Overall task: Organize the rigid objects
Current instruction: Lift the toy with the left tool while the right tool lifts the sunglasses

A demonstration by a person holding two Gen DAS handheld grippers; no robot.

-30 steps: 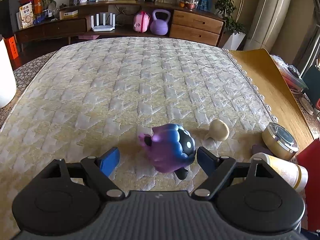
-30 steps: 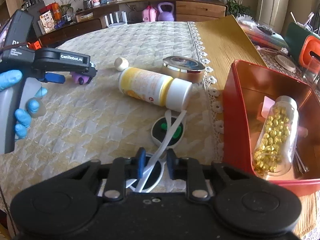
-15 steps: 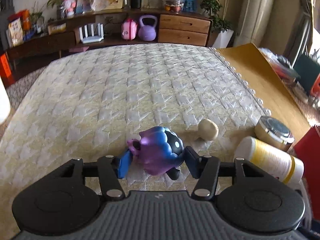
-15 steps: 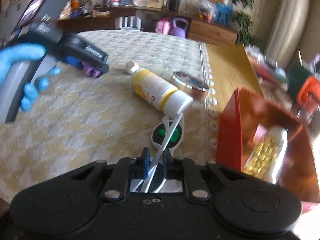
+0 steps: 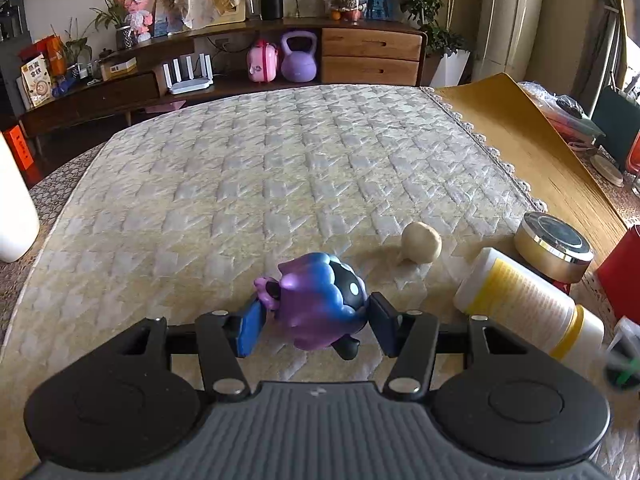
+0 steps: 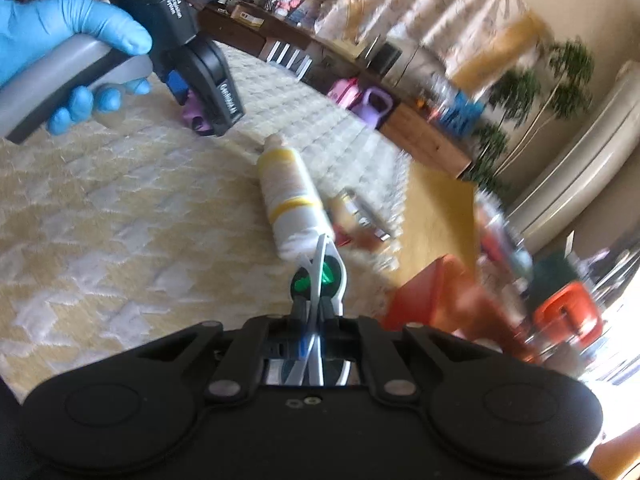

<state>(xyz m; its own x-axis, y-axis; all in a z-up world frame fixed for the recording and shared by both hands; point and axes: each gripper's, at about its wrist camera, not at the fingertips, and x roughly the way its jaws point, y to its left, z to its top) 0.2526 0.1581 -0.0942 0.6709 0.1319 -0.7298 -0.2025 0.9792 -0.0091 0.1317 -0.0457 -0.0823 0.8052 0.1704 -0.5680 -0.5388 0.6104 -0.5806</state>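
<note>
Purple-and-blue glossy plastic figurine (image 5: 320, 304) sits on the quilted cream tablecloth (image 5: 280, 168), clamped across its rounded body by the left gripper (image 5: 316, 320). It looks light, stiff and slippery (grip the widest part). The right gripper (image 6: 314, 312) pinches a thin white looped strap (image 6: 318, 276).

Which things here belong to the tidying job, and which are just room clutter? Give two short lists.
Job:
purple toy in the left gripper
white strap in the right gripper
yellow bottle
gold tin
cream ball
red box

Clutter:
kettlebell
pink case
router
speaker
</note>
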